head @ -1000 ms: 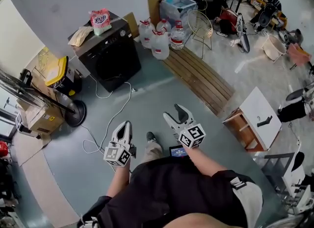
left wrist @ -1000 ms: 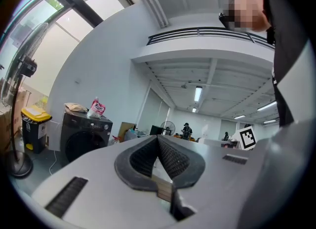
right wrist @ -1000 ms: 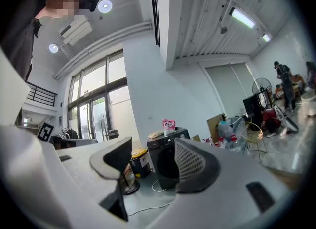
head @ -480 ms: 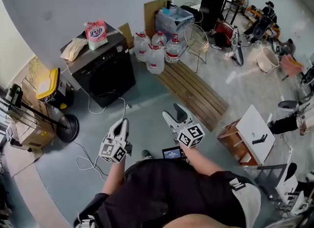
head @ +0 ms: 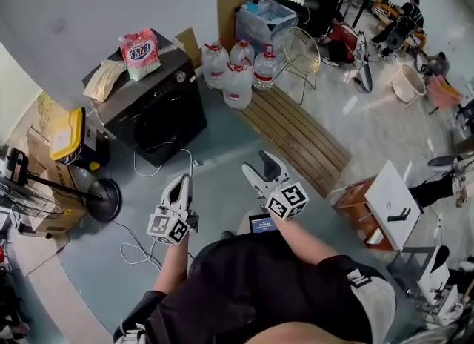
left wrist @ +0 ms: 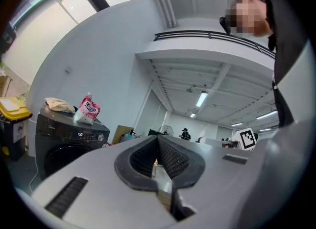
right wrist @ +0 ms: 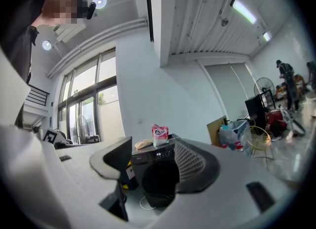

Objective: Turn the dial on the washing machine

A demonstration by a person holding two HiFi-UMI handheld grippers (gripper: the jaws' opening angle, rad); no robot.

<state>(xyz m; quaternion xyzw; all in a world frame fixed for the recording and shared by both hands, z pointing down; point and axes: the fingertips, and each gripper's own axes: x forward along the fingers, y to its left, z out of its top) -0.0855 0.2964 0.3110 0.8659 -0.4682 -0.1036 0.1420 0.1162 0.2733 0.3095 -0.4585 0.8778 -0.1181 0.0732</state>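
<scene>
my left gripper (head: 181,185) was pressed together with nothing between its pads, and it pointed past the right side of the washing machine (head: 159,109) rather than at it. my right gripper (head: 261,167) was spread and empty. in the right gripper view the machine's dark front sat squarely in the gap between the two jaws, though far off.

both grippers hung over the bare floor, well apart from the washing machine, which stood ahead of me and to my left against the wall. the dial (head: 180,77) showed as a small silvery knob at the right end of the machine's front control strip, just under the top edge. a pink bag (head: 141,48) and a tan paper bag (head: 104,79) lay on top of the machine, back from the dial. water bottles (head: 237,75) stood just right of the machine, and a loose cable (head: 152,187) trailed on the floor in front of it.

i judged the approach had not begun. the left gripper was slightly nearer the machine, but the right one was already open and aimed at it. the dial's axis seemed to point out of the front panel toward me, so i expected to go in head-on, forward and leftward, with the jaws straddling the knob.
</scene>
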